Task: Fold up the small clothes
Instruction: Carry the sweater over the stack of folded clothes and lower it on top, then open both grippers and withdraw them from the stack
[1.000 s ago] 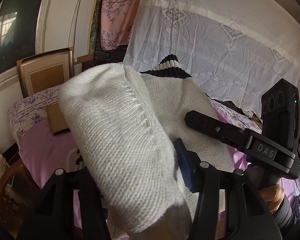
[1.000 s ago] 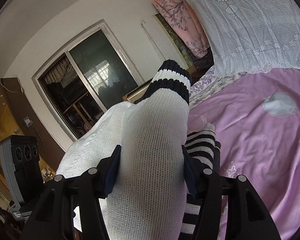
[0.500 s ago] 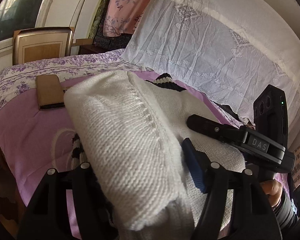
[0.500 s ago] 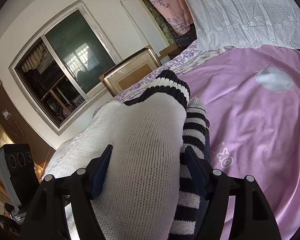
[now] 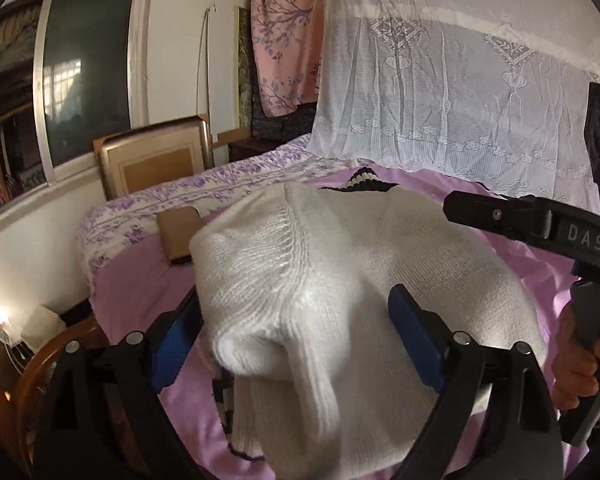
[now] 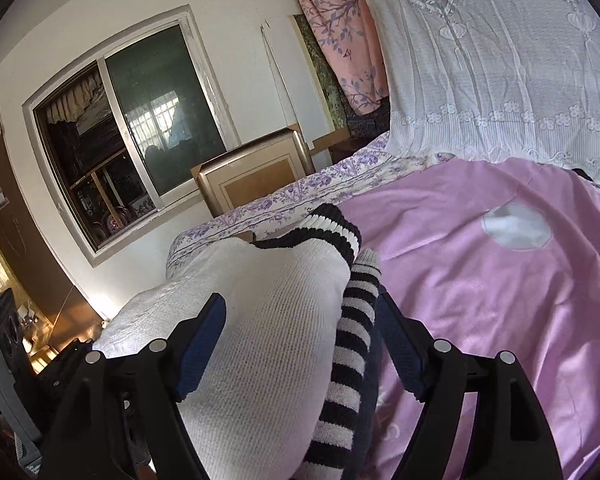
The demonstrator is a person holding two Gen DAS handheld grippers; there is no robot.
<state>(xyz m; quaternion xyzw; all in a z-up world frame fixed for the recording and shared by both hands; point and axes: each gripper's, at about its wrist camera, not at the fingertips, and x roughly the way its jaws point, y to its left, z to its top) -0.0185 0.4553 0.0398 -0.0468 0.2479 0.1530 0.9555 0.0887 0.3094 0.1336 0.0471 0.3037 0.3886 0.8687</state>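
Note:
A small white knit sweater (image 5: 340, 264) with a black-and-white striped collar (image 5: 362, 179) lies folded on the pink bedsheet (image 5: 140, 280). My left gripper (image 5: 296, 320) is open, its blue pads either side of a white sleeve fold. My right gripper (image 6: 300, 320) is open too, its pads either side of the sweater's shoulder (image 6: 268, 304) and a striped cuff (image 6: 354, 320). The right gripper's body also shows in the left wrist view (image 5: 540, 224).
A brown box (image 5: 178, 232) lies on the bed by the floral pillow strip (image 5: 220, 184). A wooden headboard (image 5: 152, 160), a window (image 6: 140, 120) and a lace curtain (image 5: 440, 80) stand behind. A wooden chair (image 5: 40, 360) is at lower left.
Both grippers lowered the sweater onto the bed and opened; the cloth now rests loose between the pads instead of being held up.

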